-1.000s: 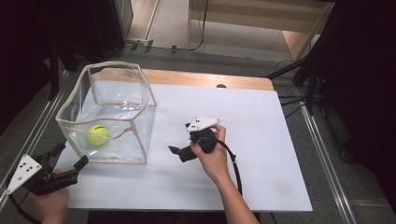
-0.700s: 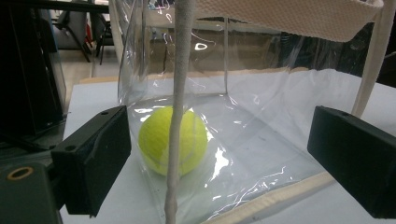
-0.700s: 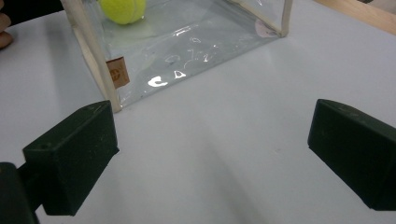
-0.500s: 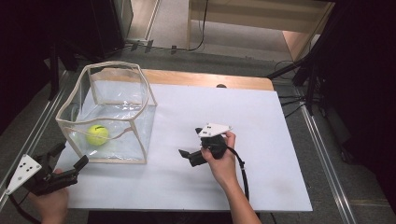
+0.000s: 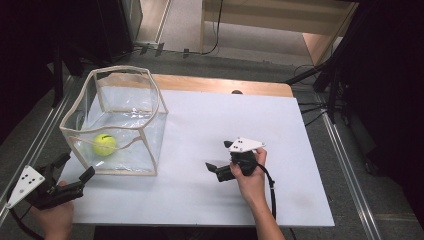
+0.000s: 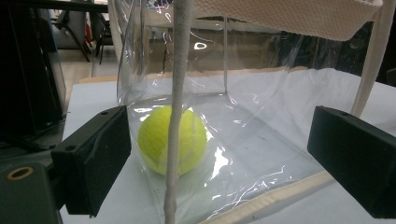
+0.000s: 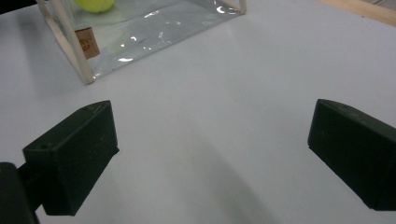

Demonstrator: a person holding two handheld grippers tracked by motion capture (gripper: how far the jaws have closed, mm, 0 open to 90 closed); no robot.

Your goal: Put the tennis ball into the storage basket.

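A clear plastic box (image 5: 150, 145) with cream trim stands at the left of the white table (image 5: 285, 125). Inside it, on its floor, lies a yellow tennis ball (image 5: 104, 144). My left gripper (image 5: 75, 166) is open at the table's front left corner, just short of the box's near corner. In the left gripper view the tennis ball (image 6: 191, 140) shows through the box's wall (image 6: 261, 140), behind a trim strip, between my open left gripper (image 6: 219, 163). My right gripper (image 5: 218, 154) is open over bare table, well right of the box, with nothing between its fingers (image 7: 74, 154).
A wooden strip (image 5: 225, 85) runs along the table's far edge, with a small dark knob on it. Metal rails (image 5: 345, 165) flank both sides. The box's corner with a brown label (image 7: 85, 43) lies far ahead in the right gripper view.
My right gripper has drawn back to the right and towards the person, away from the box. The left gripper, the box and the ball have stayed put.
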